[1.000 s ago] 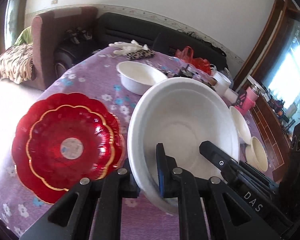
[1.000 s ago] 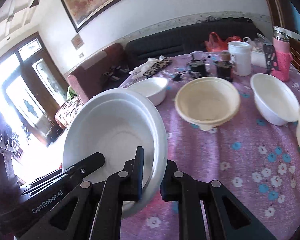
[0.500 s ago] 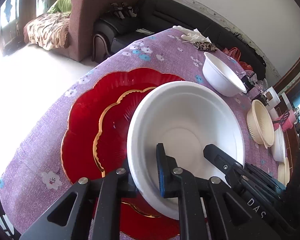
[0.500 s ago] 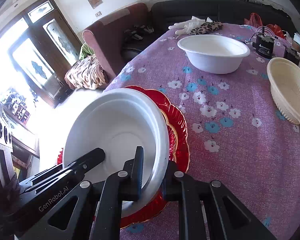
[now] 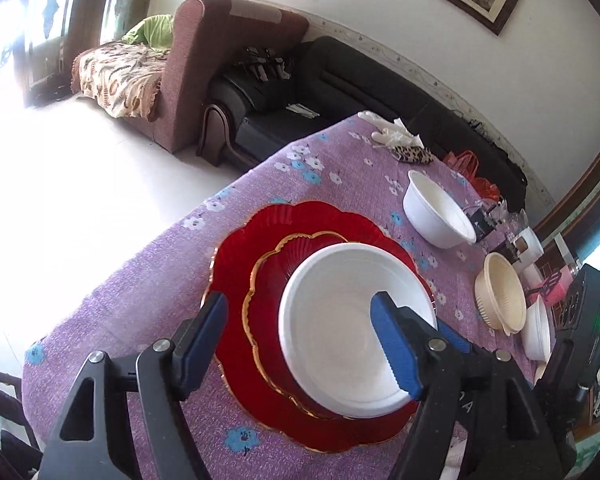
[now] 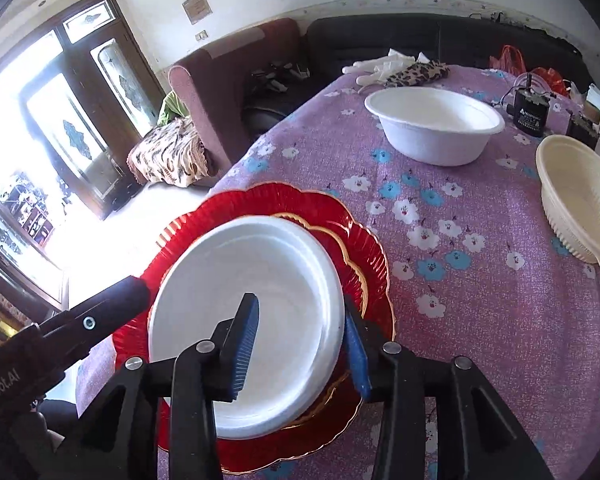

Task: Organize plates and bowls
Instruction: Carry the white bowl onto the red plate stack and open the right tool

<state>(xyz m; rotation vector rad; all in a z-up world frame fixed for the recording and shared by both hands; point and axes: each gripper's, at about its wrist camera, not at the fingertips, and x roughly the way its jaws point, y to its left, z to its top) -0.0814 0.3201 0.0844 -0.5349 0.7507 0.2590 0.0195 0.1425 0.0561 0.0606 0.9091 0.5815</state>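
A large white bowl (image 5: 340, 320) sits on stacked red scalloped plates (image 5: 252, 264) with gold rims, at the near end of the purple flowered table. It also shows in the right wrist view (image 6: 260, 296) on the red plates (image 6: 364, 240). My left gripper (image 5: 300, 340) is open, its fingers astride the bowl's near rim, one inside and one outside. My right gripper (image 6: 300, 340) is open, its fingers wide on either side of the bowl's right rim.
A white bowl (image 6: 434, 128) and a cream bowl (image 6: 576, 196) stand farther along the tablecloth (image 6: 480, 320). More bowls (image 5: 538, 332), small black devices (image 6: 530, 114) and gloves (image 6: 384, 66) sit beyond. A sofa and armchair stand past the table edge.
Both grippers carried the white bowl over to the red plates, set it down on them and opened, letting go of its rim.
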